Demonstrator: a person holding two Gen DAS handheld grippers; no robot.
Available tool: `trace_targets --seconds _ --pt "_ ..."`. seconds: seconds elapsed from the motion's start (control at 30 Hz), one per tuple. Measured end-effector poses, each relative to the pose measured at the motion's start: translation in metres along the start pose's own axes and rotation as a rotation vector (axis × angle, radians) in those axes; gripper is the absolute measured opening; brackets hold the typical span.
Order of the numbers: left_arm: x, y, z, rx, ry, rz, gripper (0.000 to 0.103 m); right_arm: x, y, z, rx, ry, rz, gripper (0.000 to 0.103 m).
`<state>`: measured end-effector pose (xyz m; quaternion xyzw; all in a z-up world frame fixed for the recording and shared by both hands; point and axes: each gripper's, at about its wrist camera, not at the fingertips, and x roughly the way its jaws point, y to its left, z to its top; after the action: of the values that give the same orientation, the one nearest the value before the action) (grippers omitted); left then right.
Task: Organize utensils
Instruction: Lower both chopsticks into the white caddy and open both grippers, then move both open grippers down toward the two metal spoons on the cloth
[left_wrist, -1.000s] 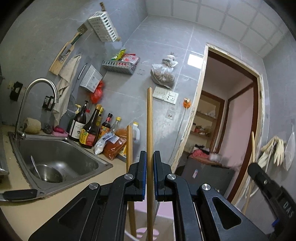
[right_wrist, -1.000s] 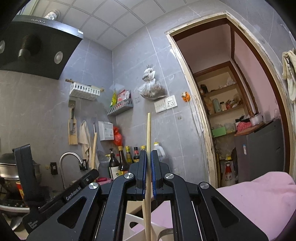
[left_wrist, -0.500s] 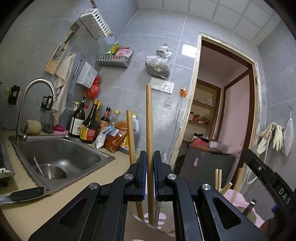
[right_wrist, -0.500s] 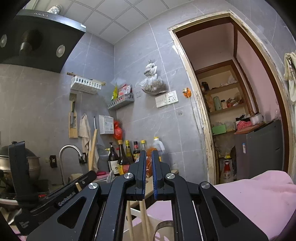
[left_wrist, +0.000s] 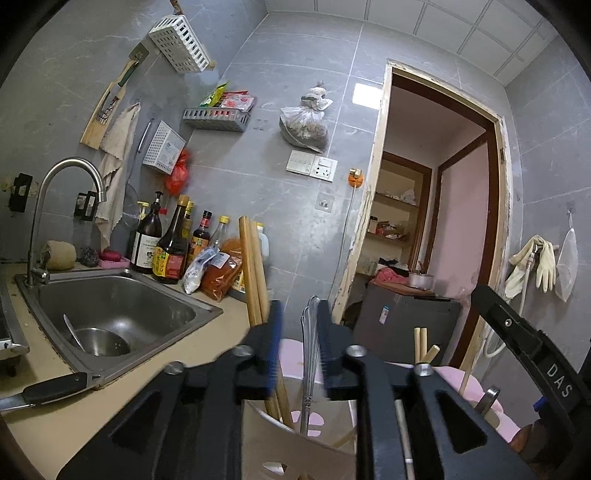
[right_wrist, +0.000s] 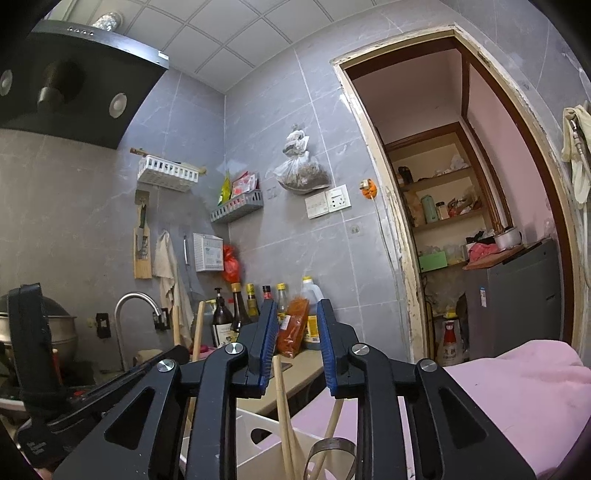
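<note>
Since a second earlier, both my tools had let go of their chopsticks and spread wide. My left tool (left_wrist: 297, 345) stood empty over the white holder (left_wrist: 295, 443), two wooden chopsticks (left_wrist: 253, 273) upright just left of it and metal spoon handles (left_wrist: 308, 354) rising between its fingers. My right tool (right_wrist: 295, 349) gaped above the holder's other compartment (right_wrist: 258, 446), a chopstick (right_wrist: 282, 413) leaning below. Sink (left_wrist: 114, 314) and bottles (left_wrist: 171, 247) sat left on the bench (left_wrist: 55, 417).

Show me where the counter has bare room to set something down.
Free: the counter strip between the sink front rim, the knife and the left tool. Crowded: the back corner, packed with bottles and bags.
</note>
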<state>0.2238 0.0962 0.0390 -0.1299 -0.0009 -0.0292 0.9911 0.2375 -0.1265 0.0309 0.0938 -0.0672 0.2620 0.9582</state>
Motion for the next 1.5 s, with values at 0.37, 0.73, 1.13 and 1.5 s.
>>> trace_targets --seconds 0.37,0.73,1.13,1.5 --pt "-0.013 -0.002 0.022 -0.019 -0.034 -0.006 0.040 -0.009 0.002 0.016 -0.034 -0.007 -0.059 0.050" --pt "-0.041 -0.032 0.034 -0.020 -0.005 -0.101 0.099 -0.065 -0.027 0.038 -0.070 0.040 -0.139 0.087" --pt "-0.053 -0.095 0.006 0.085 0.185 -0.227 0.101 -0.127 -0.072 0.056 -0.095 0.138 -0.228 0.103" --pt "-0.047 -0.138 -0.037 0.133 0.476 -0.307 0.101 -0.157 -0.121 0.036 -0.124 0.372 -0.318 0.103"
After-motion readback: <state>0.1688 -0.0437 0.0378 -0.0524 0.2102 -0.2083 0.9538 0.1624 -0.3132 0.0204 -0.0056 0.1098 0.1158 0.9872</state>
